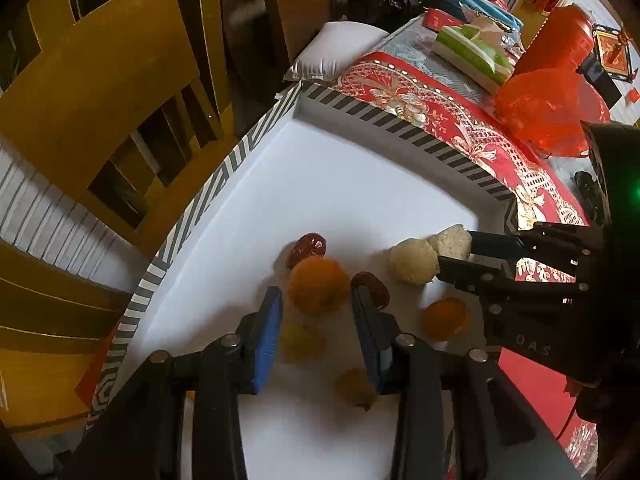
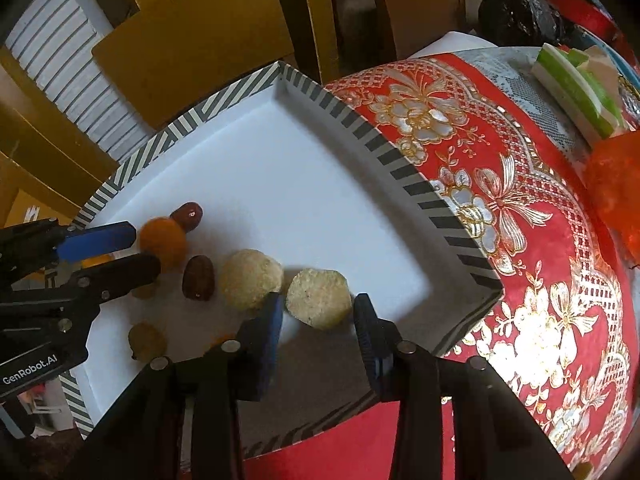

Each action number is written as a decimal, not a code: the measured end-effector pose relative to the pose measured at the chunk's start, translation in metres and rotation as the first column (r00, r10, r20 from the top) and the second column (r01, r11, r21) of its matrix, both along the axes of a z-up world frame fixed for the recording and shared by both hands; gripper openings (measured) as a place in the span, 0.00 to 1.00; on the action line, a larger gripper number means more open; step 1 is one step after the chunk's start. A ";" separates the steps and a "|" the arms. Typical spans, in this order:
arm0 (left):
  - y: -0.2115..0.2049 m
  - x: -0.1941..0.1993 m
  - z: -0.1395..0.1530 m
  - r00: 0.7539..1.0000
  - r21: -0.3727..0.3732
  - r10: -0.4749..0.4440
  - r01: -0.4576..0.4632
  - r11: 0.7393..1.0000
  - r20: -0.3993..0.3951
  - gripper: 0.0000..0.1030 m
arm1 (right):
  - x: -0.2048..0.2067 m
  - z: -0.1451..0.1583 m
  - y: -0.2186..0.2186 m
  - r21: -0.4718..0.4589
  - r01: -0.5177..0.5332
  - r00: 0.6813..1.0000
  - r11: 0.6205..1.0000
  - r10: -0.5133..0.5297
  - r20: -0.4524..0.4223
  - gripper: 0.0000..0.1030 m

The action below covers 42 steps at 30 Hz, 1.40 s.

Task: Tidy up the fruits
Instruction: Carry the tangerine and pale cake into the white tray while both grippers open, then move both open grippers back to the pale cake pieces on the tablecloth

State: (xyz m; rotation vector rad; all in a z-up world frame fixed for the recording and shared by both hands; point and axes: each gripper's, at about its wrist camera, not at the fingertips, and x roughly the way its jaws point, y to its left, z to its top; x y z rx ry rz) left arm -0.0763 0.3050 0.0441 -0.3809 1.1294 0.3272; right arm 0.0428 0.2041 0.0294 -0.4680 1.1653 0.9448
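A white box (image 1: 340,176) with a striped rim (image 2: 360,124) holds the fruits. My left gripper (image 1: 316,296) is open around an orange fruit (image 1: 318,285), fingers on each side; it also shows in the right wrist view (image 2: 164,240). My right gripper (image 2: 318,308) is open around a pale rough fruit (image 2: 318,298), seen in the left wrist view (image 1: 450,240). A second pale fruit (image 2: 250,278) lies beside it. Two dark red dates (image 2: 198,278) (image 2: 188,216), another orange fruit (image 1: 446,318) and two yellowish fruits (image 1: 302,342) (image 1: 354,388) lie around.
The box sits on a red and gold patterned cloth (image 2: 520,200). Wooden chairs (image 1: 100,100) stand beyond the box. A red mesh bag (image 1: 548,108), a green and white box (image 1: 476,52) and red packages crowd the far table.
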 end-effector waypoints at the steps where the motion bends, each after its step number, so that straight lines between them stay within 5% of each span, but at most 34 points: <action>1: 0.000 0.000 0.001 1.000 0.005 0.002 -0.002 1.000 0.004 0.47 | 0.000 0.001 -0.001 0.005 0.003 1.000 1.000 -0.003 -0.002 0.44; 12: -0.004 -0.005 0.022 0.999 0.027 0.024 -0.025 0.999 0.031 0.72 | -0.004 0.028 -0.025 0.077 0.048 0.999 0.996 -0.048 -0.001 0.54; 26: -0.057 0.002 0.049 0.997 0.048 -0.044 0.041 0.998 0.069 0.73 | -0.014 0.049 -0.097 0.131 0.155 0.988 0.979 -0.156 0.000 0.57; 42: -0.167 0.042 0.054 0.976 0.042 -0.208 0.206 0.978 0.070 0.73 | -0.009 0.048 -0.224 0.118 0.332 0.943 0.936 -0.333 -0.016 0.58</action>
